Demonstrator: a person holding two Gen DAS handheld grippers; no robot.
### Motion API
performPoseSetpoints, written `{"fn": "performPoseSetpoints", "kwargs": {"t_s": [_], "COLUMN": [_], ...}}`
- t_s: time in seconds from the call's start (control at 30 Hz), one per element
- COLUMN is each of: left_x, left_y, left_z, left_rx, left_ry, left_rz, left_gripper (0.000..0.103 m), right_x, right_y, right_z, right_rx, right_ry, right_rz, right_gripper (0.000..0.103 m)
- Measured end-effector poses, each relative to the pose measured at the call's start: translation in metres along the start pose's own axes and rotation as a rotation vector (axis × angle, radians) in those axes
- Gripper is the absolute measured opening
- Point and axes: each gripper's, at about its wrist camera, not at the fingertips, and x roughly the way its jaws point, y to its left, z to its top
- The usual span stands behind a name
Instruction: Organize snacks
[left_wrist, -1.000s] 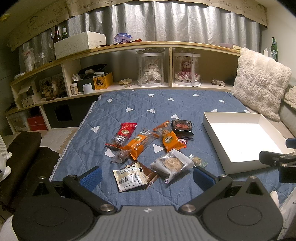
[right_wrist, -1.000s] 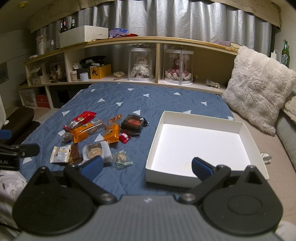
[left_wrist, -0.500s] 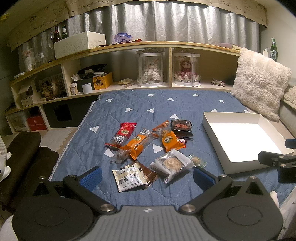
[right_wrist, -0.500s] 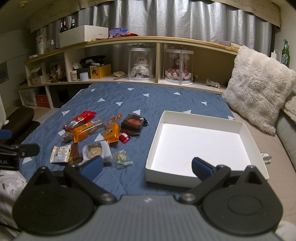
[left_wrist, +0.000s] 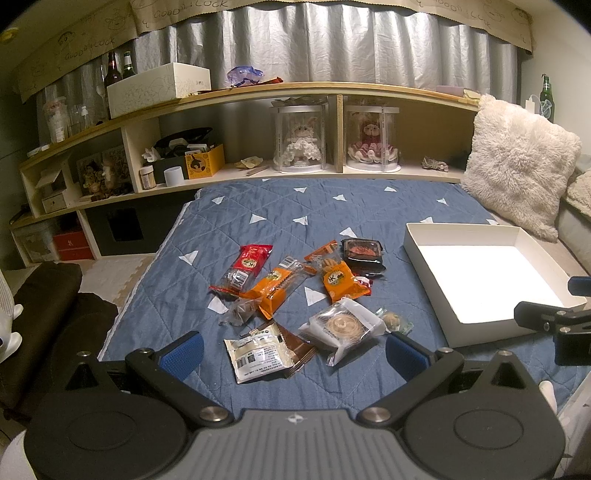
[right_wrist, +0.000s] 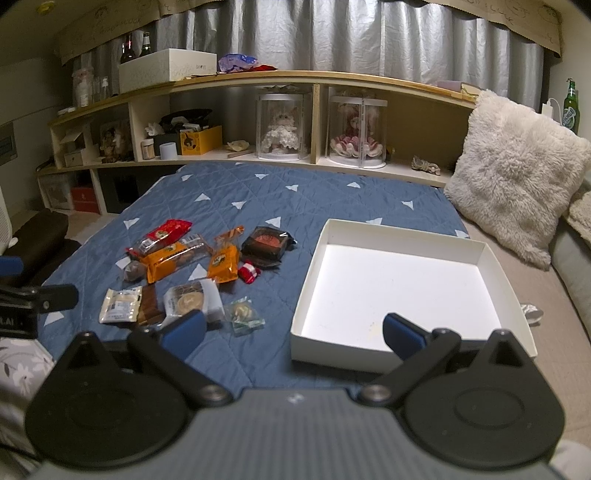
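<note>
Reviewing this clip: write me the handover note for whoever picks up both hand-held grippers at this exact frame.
Left hand-held gripper: open, empty, hovering near the snack pile.
Right hand-held gripper: open, empty, at the near edge of the white box.
Snacks: all loose on the blue quilt, left of the box, among them a red packet, two orange packets, a black tray pack and a round cookie pack.
Done: nothing; the box holds no snacks.
Left: move every snack into the box.
</note>
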Motion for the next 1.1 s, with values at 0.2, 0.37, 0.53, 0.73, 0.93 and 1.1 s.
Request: {"fn": "performPoseSetpoints", "kwargs": {"t_s": [0.2,0.37,0.53,0.73,0.93,1.1], "left_x": [0.01,0.026,0.041,0.059,0.081,0.1], "left_y": [-0.003,-0.004,0.0,0.01,0.023,0.033], "left_z": [0.007,0.014,0.026,0.04,0.052,0.059], "left_rx": [-0.009,-0.04,-0.053,-0.093,-0.15,-0.182], "left_ry": [0.038,0.076,0.099,0.133,0.193,0.251], "left_rz": [0.016,0.025,0.035,0.047,0.047,0.05], "left_gripper": [0.103,0.103,0.103,0.103,0.103,0.103], "right_x": [0.009,0.021,0.035,0.056,0.075,0.093], "right_y": [0.0,0.0,0.001,0.005,0.009,0.012], "right_z": [0.005,0.012,0.022,0.033,0.043,0.051], "right_rx": [0.009,0.007,-0.012,-0.047,-0.082,-0.094], "right_ry": [0.012,0.03,0.04,0.058,0.079,0.096], "right_rz": [0.021,0.031,0.035,0.03,0.032,0.042], "right_gripper": [0.103,0.103,0.103,0.103,0.103,0.103]}}
